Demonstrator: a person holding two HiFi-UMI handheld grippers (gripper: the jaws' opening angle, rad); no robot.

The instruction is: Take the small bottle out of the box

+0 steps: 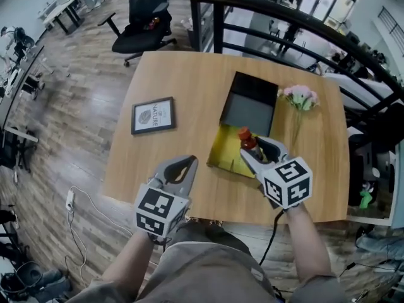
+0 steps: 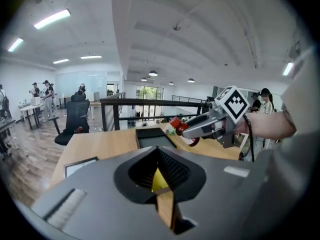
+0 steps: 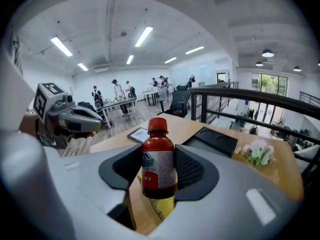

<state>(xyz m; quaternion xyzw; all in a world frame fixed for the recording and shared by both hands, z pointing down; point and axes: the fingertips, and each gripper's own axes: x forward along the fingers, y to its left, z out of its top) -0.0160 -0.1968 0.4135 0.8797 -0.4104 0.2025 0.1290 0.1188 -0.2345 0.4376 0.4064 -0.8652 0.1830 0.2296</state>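
The small bottle (image 1: 246, 137) has a red cap, dark contents and a white label. It stands upright in my right gripper (image 1: 254, 145), lifted over the near end of the yellow box (image 1: 222, 151). In the right gripper view the bottle (image 3: 159, 159) fills the gap between the jaws of the right gripper (image 3: 158, 154), with the yellow box (image 3: 163, 204) below. The box's black lid (image 1: 249, 103) lies open behind it. My left gripper (image 1: 189, 161) hovers at the table's near edge, left of the box, shut and empty. In the left gripper view the bottle (image 2: 177, 124) hangs above the table.
A framed picture (image 1: 153, 115) lies on the left of the wooden table (image 1: 183, 74). Pink flowers (image 1: 300, 96) lie to the right of the lid. A black railing (image 1: 297, 17) runs behind the table, and an office chair (image 1: 142, 17) stands at the far left.
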